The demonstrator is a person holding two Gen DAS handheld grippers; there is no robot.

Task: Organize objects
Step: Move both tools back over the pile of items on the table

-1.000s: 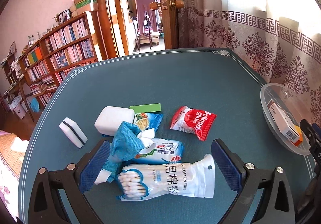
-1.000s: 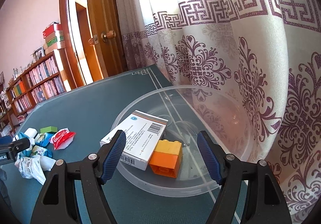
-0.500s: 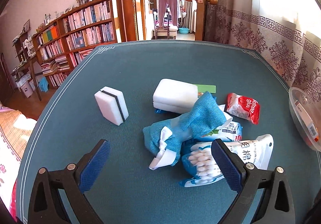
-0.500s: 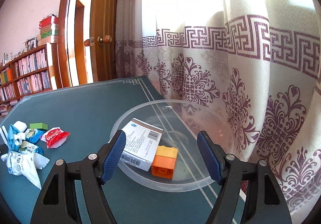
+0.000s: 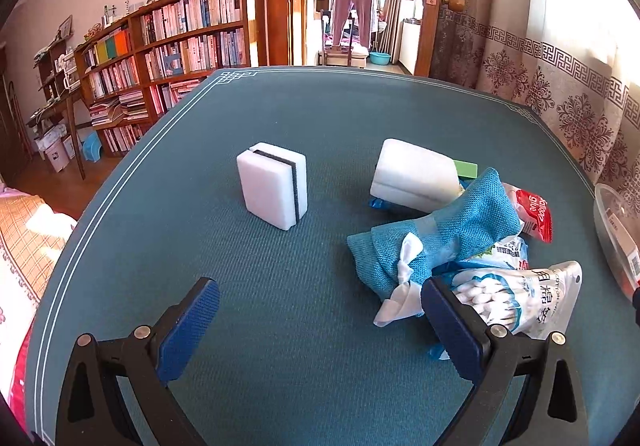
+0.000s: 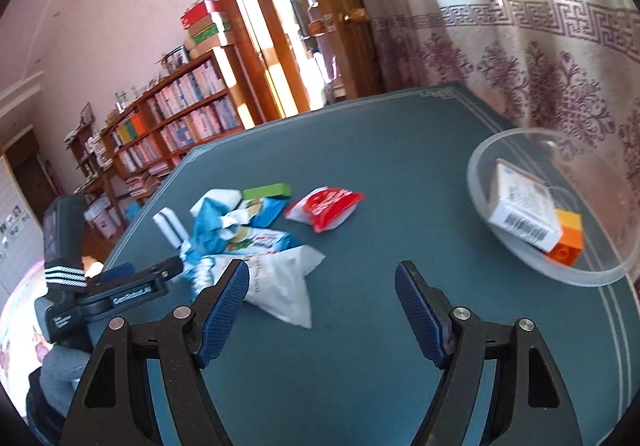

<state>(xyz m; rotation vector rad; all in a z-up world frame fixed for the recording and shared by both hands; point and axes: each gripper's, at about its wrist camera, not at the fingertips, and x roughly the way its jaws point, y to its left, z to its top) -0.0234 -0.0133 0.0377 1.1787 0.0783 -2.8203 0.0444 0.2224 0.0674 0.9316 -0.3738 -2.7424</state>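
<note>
So we've got both grippers hovering over the desk point(image 5: 280, 126) with nothing in them; left gripper point(image 5: 316, 330) has its fingers spread wide, right gripper point(image 6: 322, 310) same deal; the black-striped sponge point(image 5: 273, 188) stands alone toward the desk's left edge; the pile with the blue cloth point(image 5: 440, 238) and cotton swab bag point(image 5: 520, 294) sits mid-desk; the clear bowl point(image 6: 500, 246) by the right edge holds a white box point(image 6: 524, 212) and an orange block point(image 6: 568, 238).

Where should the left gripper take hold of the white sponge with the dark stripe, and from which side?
Grip the sponge across its two broad white faces, coming straight ahead and down from the left gripper. It stands on edge, apart from the pile, with bare table around it, and the open jaws look wider than it.
</note>
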